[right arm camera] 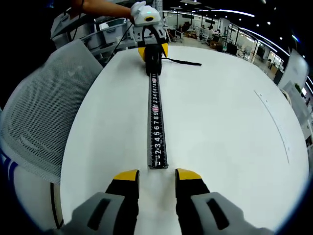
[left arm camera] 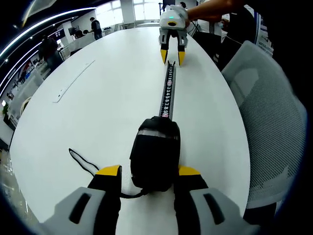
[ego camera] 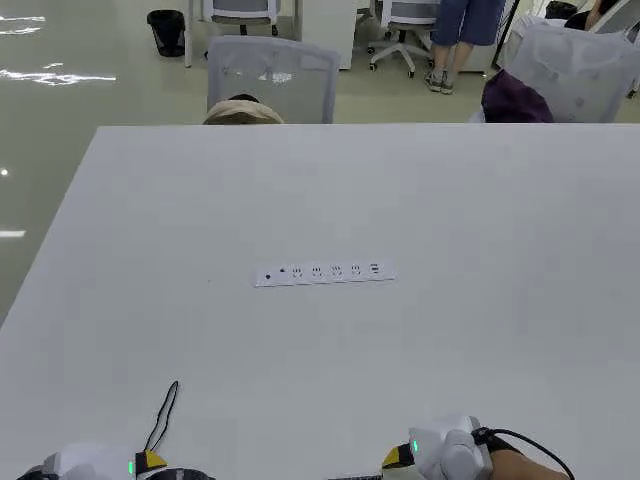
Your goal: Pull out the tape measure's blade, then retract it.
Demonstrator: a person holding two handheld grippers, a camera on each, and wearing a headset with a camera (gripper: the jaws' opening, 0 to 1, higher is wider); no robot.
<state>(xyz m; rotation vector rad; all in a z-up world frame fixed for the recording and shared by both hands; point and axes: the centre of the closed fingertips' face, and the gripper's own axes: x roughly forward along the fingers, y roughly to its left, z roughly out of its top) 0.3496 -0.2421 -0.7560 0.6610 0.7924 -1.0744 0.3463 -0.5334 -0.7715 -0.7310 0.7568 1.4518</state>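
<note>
Right at the near edge of the white table, the left gripper is clenched on the black tape measure. Its two yellow tips press the case from both sides. The case sits on the table at the near left.

The blade is pulled out. It lies flat on the table with its numbers facing up, and it runs from the case over to the right, along the near edge.

The right gripper is at the near right. Its jaws are apart and grasp nothing. The end of the blade lies just past its yellow tips and does not touch them.

A chair with a net back stands just beside the near edge of the table.

A thin black strap hangs off the case and lies on the table, a little farther in than the left gripper.

In the middle of the table, well apart from the tape measure, lies a flat white power strip.

Past the far edge stands a grey chair. Farther still, a person stands on the shiny floor.
</note>
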